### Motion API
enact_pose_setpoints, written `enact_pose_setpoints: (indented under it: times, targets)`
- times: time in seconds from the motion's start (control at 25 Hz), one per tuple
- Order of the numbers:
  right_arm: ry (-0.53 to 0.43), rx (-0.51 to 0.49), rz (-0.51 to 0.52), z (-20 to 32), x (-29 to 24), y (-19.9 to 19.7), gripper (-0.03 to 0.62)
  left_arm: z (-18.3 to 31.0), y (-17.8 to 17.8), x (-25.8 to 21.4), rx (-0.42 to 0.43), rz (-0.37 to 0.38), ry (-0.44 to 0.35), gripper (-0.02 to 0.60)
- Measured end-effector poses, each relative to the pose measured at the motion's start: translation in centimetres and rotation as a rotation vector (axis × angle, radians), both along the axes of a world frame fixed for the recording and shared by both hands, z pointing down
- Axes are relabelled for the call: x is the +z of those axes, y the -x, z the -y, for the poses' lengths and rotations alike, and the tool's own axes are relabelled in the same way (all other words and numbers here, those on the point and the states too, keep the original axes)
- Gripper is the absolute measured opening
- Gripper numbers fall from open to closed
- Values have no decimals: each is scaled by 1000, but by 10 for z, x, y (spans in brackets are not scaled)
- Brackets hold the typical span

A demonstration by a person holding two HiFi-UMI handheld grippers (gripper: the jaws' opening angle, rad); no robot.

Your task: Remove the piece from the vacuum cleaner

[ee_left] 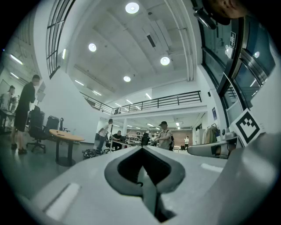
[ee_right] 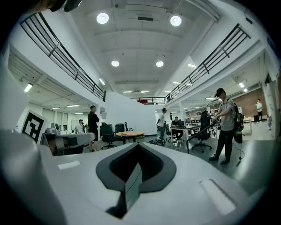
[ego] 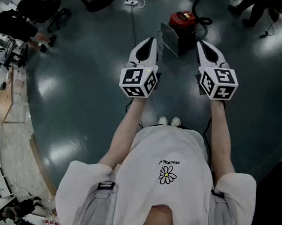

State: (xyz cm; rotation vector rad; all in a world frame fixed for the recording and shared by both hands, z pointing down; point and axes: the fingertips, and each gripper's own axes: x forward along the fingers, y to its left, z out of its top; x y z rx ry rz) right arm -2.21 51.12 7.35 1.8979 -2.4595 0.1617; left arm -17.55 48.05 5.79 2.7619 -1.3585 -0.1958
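White daisy-print shirt [ego: 164, 185], left hand-held gripper [ego: 150, 40] and right hand-held gripper [ego: 202, 43] both with jaws pressed together, empty, red vacuum cleaner [ego: 184, 21] on floor beyond

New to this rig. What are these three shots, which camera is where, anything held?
No robot: a person holds a two-jaw gripper in each hand. The head view comes from a camera on the person's head, looking down at the left gripper and right gripper above a dark floor. Ahead on it stands a red vacuum cleaner beside a metal box. The other two pictures come from cameras riding on each gripper, looking along its jaws into a large hall. Both pairs of jaws are shut with nothing between, so nothing is held.
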Motion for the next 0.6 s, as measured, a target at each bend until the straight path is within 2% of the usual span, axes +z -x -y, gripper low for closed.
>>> enact_pose_setpoints:
  times: [0.4, 0.6]
  targets:
    - [36, -21, -14, 28, 17, -3, 20, 31, -2, 17, -19, -4, 39, 0]
    - [55, -45, 60, 38, 26, -11, 20, 44, -10, 25, -32, -19, 61, 0]
